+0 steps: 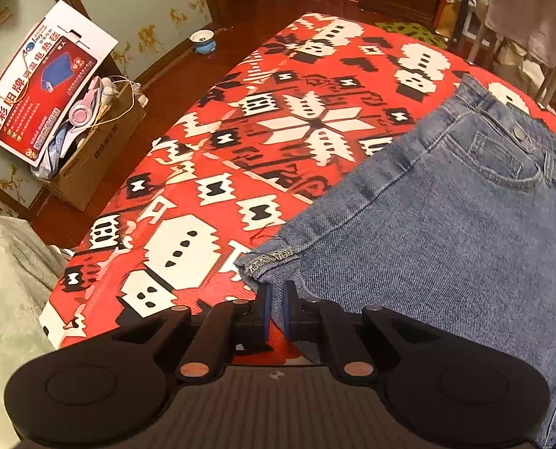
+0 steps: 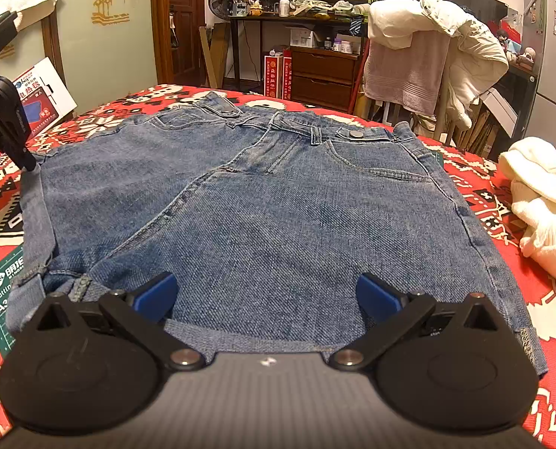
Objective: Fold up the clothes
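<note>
Blue jeans lie flat on a table under a red, white and black patterned cloth, waistband at the far side, with a folded edge near me. In the left wrist view the jeans fill the right half. My left gripper is shut on the denim at the hem corner, fabric pinched between its blue pads. That same left gripper shows at the far left of the right wrist view, on the jeans' left edge. My right gripper stands wide open just above the near folded edge, nothing between its fingers.
A white garment lies on the cloth at the right. A green cutting mat pokes out at the near left. Beside the table stand a cardboard box of clutter, a grey covered object and a chair draped with towels.
</note>
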`<action>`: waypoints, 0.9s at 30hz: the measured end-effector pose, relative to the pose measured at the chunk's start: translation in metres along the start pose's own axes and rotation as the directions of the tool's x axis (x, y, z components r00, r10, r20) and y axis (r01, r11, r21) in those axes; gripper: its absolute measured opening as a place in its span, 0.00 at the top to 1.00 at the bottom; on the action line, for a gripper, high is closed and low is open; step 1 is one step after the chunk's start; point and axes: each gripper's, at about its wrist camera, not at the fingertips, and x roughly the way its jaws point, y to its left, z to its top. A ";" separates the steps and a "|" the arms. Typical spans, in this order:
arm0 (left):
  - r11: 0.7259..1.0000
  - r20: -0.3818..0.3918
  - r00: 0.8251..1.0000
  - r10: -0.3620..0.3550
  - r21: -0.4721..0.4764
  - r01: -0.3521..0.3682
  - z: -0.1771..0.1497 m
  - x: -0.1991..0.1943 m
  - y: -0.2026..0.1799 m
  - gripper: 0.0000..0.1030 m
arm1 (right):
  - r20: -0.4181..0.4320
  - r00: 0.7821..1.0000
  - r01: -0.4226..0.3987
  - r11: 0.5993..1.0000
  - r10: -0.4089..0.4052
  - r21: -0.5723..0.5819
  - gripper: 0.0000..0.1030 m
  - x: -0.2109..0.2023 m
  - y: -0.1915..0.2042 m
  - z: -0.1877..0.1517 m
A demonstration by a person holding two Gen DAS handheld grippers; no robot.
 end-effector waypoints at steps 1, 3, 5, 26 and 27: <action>1.000 -0.004 1.000 -0.004 -0.003 0.004 0.000 0.001 0.001 0.93 | 0.000 1.000 0.000 1.000 0.000 0.000 0.00 0.000 0.000 0.000; 1.000 -0.014 1.000 -0.017 -0.011 0.016 0.000 0.002 0.003 0.93 | 0.000 1.000 0.000 1.000 0.000 0.000 0.00 0.000 0.000 0.000; 0.999 -0.019 0.999 -0.032 -0.027 0.032 0.000 0.002 0.006 0.93 | 0.000 1.000 0.000 1.000 0.000 0.000 0.00 0.000 0.000 0.000; 0.981 0.059 0.987 -0.147 -0.118 0.153 -0.003 -0.018 0.024 0.45 | 0.000 1.000 0.004 1.000 -0.004 0.000 0.00 0.001 0.002 0.000; 0.980 0.067 0.986 -0.155 -0.115 0.162 -0.004 -0.019 0.023 0.42 | -0.001 1.000 0.004 1.000 -0.004 0.001 0.00 0.001 0.002 0.000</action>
